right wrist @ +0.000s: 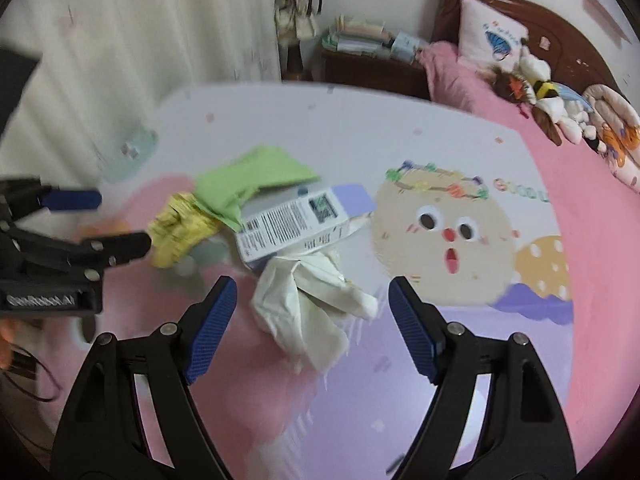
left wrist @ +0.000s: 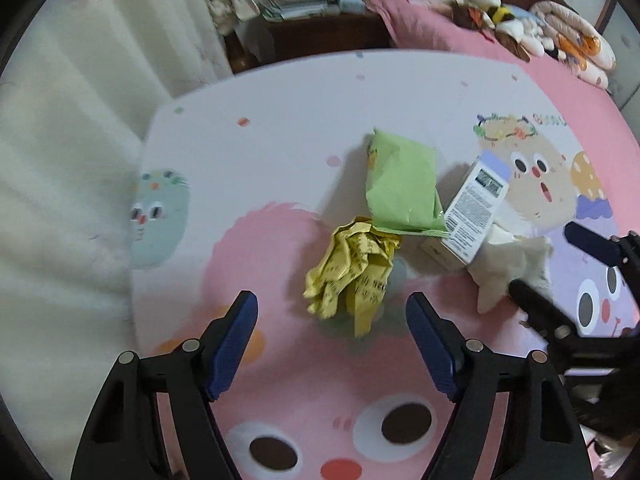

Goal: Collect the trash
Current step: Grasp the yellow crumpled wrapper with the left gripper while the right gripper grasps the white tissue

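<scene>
Left gripper (left wrist: 332, 312) jaws apart, empty, yellow paper (left wrist: 352, 268) at 12 o'clock, right gripper (right wrist: 312, 300) released over tissue (right wrist: 312, 300), closed box (right wrist: 296, 224) beside green pack (left wrist: 400, 184).

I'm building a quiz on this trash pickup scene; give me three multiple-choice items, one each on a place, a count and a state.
1. Where does the green packet lie relative to the crumpled yellow paper?
A. overlapping its far end
B. far off on the bed
C. under the mat

2. How many pieces of trash lie on the cartoon mat?
A. two
B. four
C. six

3. How is the left gripper?
A. shut on the paper
B. open, holding nothing
C. shut on the box

Key: 1 A, the packet's edge covers the paper's far end. 2 B, packet, yellow paper, printed carton, white tissue. 3 B, its pads stand apart short of the paper.
</scene>
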